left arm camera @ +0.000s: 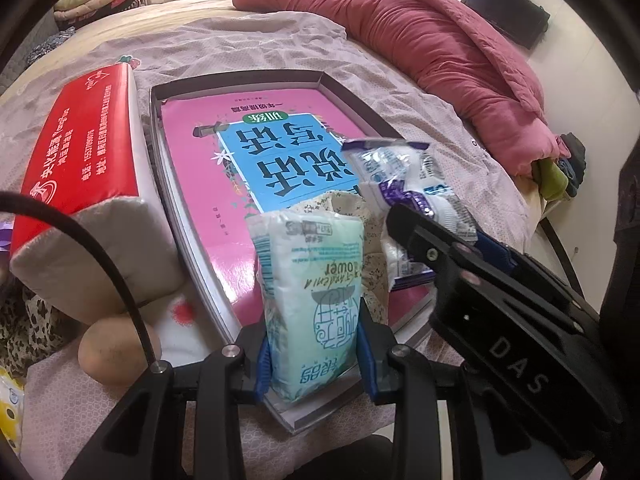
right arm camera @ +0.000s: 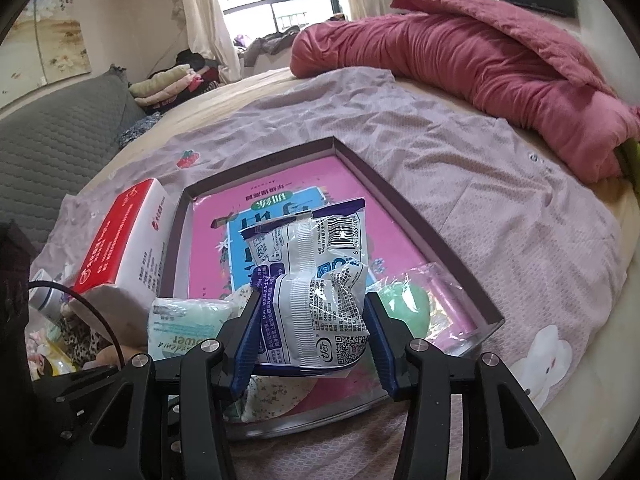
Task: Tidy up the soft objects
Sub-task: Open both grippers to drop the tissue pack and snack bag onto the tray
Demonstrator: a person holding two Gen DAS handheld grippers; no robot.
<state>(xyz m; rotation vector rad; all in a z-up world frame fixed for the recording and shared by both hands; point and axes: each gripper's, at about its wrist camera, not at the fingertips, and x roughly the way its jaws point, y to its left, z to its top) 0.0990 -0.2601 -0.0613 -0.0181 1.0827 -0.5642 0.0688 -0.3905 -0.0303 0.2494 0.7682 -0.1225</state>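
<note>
A pale green tissue pack [left arm camera: 312, 280] stands upright at the near end of a shallow dark-rimmed tray [left arm camera: 160, 152], with my left gripper [left arm camera: 314, 344] shut on its lower part. The same green tissue pack [right arm camera: 184, 320] shows at the left of the right wrist view. My right gripper [right arm camera: 312, 320] is shut on a crinkled white and purple plastic pack [right arm camera: 316, 280], held above the tray [right arm camera: 420, 224]. From the left wrist view that pack [left arm camera: 400, 176] and the right gripper [left arm camera: 440, 232] are just right of the green pack. A pink book [left arm camera: 224, 152] lies in the tray.
A red and white tissue box [left arm camera: 80, 152] lies left of the tray. A floral cloth [left arm camera: 376, 264] and a green item in clear wrap [right arm camera: 404, 304] sit at the tray's near end. A lilac garment [right arm camera: 480, 200] covers the bed, with a pink quilt [right arm camera: 480, 52] beyond.
</note>
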